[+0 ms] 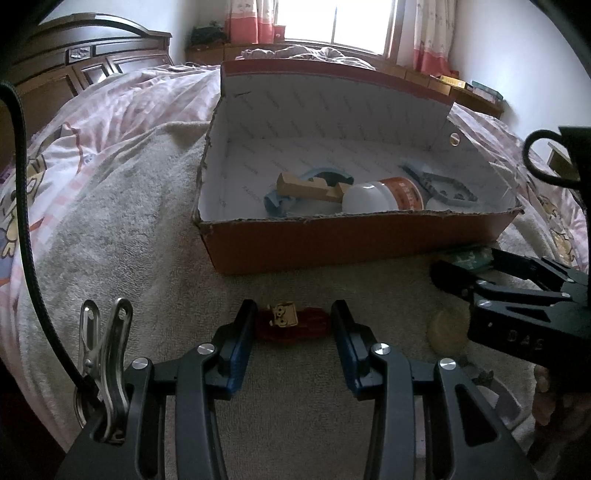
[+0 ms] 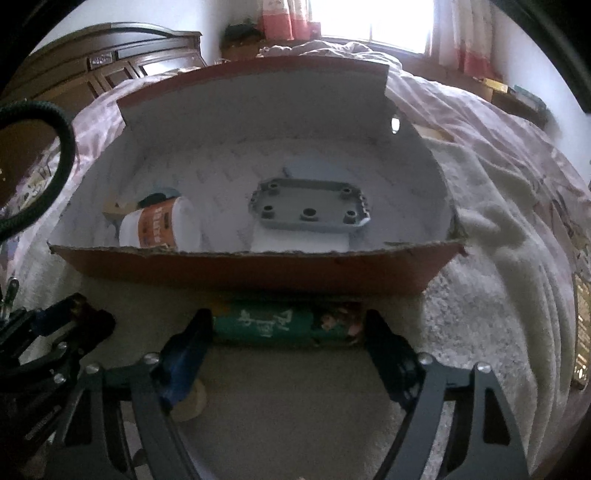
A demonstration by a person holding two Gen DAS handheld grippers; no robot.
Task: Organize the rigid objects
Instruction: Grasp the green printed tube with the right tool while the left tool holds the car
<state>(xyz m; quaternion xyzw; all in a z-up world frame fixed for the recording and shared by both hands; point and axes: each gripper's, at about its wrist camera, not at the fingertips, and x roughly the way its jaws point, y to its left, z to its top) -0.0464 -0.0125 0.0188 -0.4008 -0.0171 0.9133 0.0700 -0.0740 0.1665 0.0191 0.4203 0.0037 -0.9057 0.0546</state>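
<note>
An open cardboard box [image 1: 354, 243] [image 2: 258, 269] stands on a towel on the bed. Inside lie a white bottle with an orange label [image 1: 384, 194] [image 2: 159, 225], a wooden piece [image 1: 306, 188], and a grey plate with holes [image 1: 443, 186] [image 2: 310, 210]. My left gripper [image 1: 293, 321] has its jaws on both ends of a dark red toy with a tan figure [image 1: 291, 323] on the towel. My right gripper [image 2: 288, 328] has its jaws on both ends of a green cylinder [image 2: 273, 326] lying before the box; the right gripper also shows in the left wrist view [image 1: 480, 280].
A yellowish round piece [image 1: 447, 330] [image 2: 192, 402] lies on the towel between the grippers. A metal clip [image 1: 107, 350] sits by the left gripper. A wooden headboard [image 1: 74, 62] is at the back left, a window [image 1: 332, 18] behind.
</note>
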